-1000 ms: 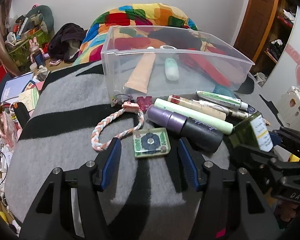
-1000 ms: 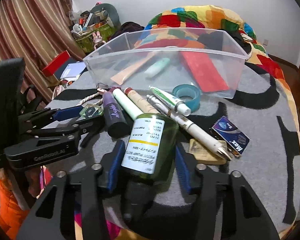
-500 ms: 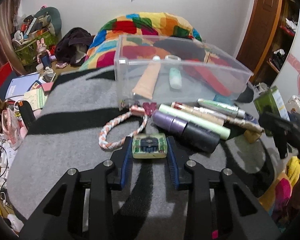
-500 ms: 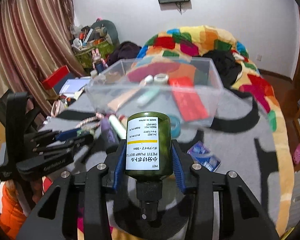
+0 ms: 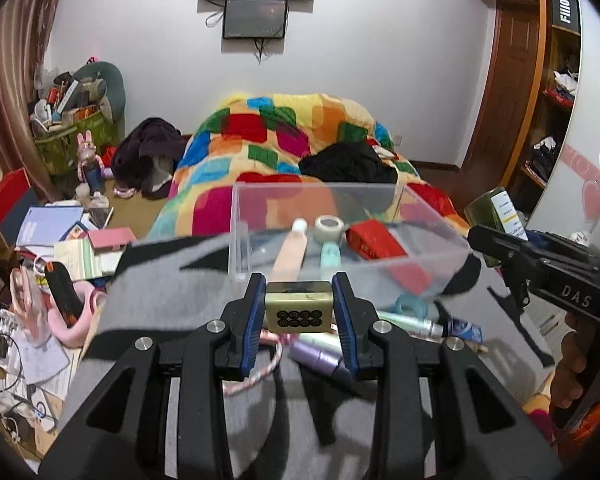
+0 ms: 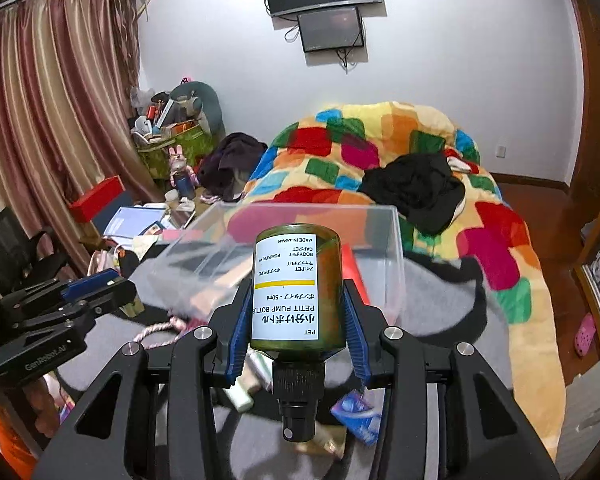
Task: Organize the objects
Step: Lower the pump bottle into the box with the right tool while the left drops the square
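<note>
My left gripper (image 5: pixel 299 312) is shut on a small square green block (image 5: pixel 299 313) and holds it lifted above the grey blanket, just in front of the clear plastic bin (image 5: pixel 240 240). My right gripper (image 6: pixel 298 304) is shut on a green pump bottle (image 6: pixel 296 288) with a white label, nozzle towards the camera, raised in front of the bin (image 6: pixel 392 240). The bottle also shows at the right of the left wrist view (image 5: pixel 494 210). The bin holds a beige tube (image 5: pixel 290 252), a mint bottle (image 5: pixel 331 254), a tape roll (image 5: pixel 329 225) and a red packet (image 5: pixel 374 238).
On the grey blanket (image 5: pixel 160 300) below lie a purple tube (image 5: pixel 320 354), a braided cord (image 5: pixel 256 374), pens (image 5: pixel 412 322), a teal tape ring (image 5: pixel 410 306) and a blue packet (image 6: pixel 358 412). A colourful quilt (image 6: pixel 380 140) lies behind the bin. Clutter covers the floor at left.
Both grippers have risen with their loads: the left lifted the green block off the blanket, the right raised the pump bottle higher towards the bin.
</note>
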`<state>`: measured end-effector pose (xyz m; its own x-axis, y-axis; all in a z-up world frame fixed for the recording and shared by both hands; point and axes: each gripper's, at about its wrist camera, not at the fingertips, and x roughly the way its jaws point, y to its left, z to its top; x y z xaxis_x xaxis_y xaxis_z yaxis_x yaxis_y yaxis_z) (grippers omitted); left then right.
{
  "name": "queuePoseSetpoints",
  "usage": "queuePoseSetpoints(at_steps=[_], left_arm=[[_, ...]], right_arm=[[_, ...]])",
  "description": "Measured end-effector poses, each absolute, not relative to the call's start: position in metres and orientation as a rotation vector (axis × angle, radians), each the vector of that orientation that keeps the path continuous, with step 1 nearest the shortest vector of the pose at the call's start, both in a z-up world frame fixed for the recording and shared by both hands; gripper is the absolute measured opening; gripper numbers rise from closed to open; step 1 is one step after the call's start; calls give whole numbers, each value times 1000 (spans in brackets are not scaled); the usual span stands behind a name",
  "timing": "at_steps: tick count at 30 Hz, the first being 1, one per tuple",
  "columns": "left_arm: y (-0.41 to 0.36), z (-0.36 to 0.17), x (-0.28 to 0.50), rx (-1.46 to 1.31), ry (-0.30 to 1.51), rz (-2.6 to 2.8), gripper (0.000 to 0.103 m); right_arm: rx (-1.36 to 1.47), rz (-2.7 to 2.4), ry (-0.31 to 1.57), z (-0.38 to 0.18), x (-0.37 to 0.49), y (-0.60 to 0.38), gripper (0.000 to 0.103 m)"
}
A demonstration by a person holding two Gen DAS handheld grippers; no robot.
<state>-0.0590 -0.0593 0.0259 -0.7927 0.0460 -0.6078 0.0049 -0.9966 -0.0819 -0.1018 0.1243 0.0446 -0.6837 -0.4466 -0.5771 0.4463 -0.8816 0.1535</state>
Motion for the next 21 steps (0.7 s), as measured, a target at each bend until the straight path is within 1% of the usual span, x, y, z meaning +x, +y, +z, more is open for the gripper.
queuePoseSetpoints(at_steps=[5,10,15,21], left_arm=[[-63,39,-74,-969,-140,2968,33],[-64,45,-95,-959,-114,2995,33],[-63,36,-117,-1009,-96,3002,33],[-66,20,-137,-1077,-129,2979,33]], right_arm=[[857,-2505,14,50,-117,120,38],[909,-2485,18,48,-139,110,38],[999,-2428,-10,32,-162,96,38],[1091,-2381,24,16,-183,87,38]])
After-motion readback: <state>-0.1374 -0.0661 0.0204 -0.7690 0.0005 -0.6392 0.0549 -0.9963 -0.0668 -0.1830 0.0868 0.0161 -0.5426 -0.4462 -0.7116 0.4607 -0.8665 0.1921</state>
